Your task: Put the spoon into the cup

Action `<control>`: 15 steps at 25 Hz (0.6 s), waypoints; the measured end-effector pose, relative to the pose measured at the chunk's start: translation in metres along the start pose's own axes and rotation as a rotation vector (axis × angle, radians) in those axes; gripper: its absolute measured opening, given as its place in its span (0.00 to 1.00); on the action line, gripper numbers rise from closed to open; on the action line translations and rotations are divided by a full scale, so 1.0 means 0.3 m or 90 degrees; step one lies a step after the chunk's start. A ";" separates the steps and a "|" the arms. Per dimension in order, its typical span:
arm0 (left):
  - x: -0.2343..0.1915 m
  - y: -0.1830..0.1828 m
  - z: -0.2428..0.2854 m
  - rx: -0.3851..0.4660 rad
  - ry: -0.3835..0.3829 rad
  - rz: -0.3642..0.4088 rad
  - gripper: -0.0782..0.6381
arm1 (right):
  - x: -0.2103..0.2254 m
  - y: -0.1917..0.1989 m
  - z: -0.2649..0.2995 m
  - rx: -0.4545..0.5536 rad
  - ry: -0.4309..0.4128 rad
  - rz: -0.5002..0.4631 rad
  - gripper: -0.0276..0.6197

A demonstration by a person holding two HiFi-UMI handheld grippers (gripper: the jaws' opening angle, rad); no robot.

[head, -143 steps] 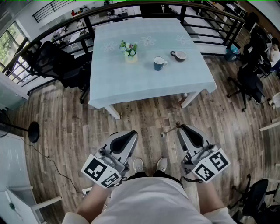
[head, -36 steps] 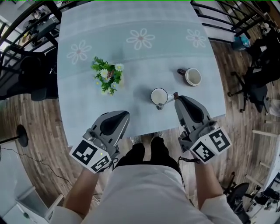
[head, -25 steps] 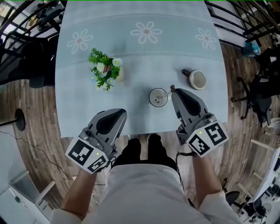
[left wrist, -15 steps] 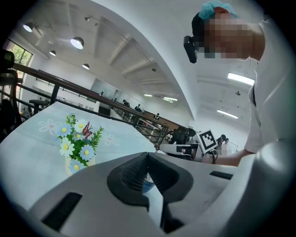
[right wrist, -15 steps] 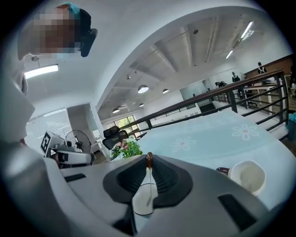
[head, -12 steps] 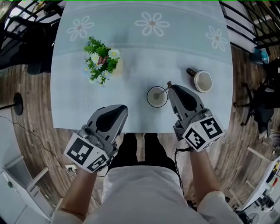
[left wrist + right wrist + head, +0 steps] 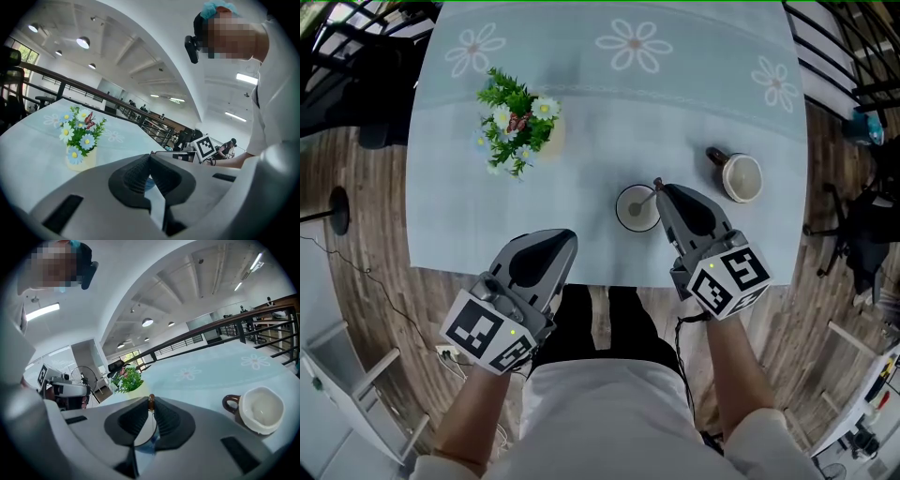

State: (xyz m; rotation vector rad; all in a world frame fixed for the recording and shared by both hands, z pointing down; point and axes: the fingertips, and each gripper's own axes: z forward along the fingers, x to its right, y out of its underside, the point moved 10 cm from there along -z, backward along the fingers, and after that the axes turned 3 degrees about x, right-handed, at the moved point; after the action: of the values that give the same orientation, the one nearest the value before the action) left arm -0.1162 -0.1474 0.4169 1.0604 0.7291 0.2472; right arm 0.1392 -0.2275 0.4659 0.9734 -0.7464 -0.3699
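Placing step, head view: right tongs (image 7: 657, 184) hold the spoon (image 7: 645, 198) slanted into the cup (image 7: 619, 214) on the worktop (image 7: 581, 122); left tongs (image 7: 562, 237) idle.
Left gripper view: tongs clenched, empty.
Right gripper view: tongs pinch the spoon's handle tip.
Next move, likely: release.

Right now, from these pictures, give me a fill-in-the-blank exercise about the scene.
1. The right gripper is shut on the spoon's ___.
2. The left gripper is shut on ___.
3. In the head view, the flower pot stands to the cup's ___.
Missing words: handle; nothing; left.
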 end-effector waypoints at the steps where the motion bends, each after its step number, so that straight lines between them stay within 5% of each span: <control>1: -0.001 0.002 0.000 0.000 -0.002 -0.001 0.14 | 0.001 0.004 0.004 -0.003 -0.003 0.000 0.12; 15: -0.003 -0.010 0.012 0.005 -0.006 -0.005 0.14 | 0.007 0.000 0.036 -0.018 0.010 0.013 0.12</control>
State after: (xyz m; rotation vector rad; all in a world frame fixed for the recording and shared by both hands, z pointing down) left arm -0.1149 -0.1518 0.4157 1.0655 0.7260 0.2323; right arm 0.1331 -0.2352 0.4705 0.9407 -0.7349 -0.3549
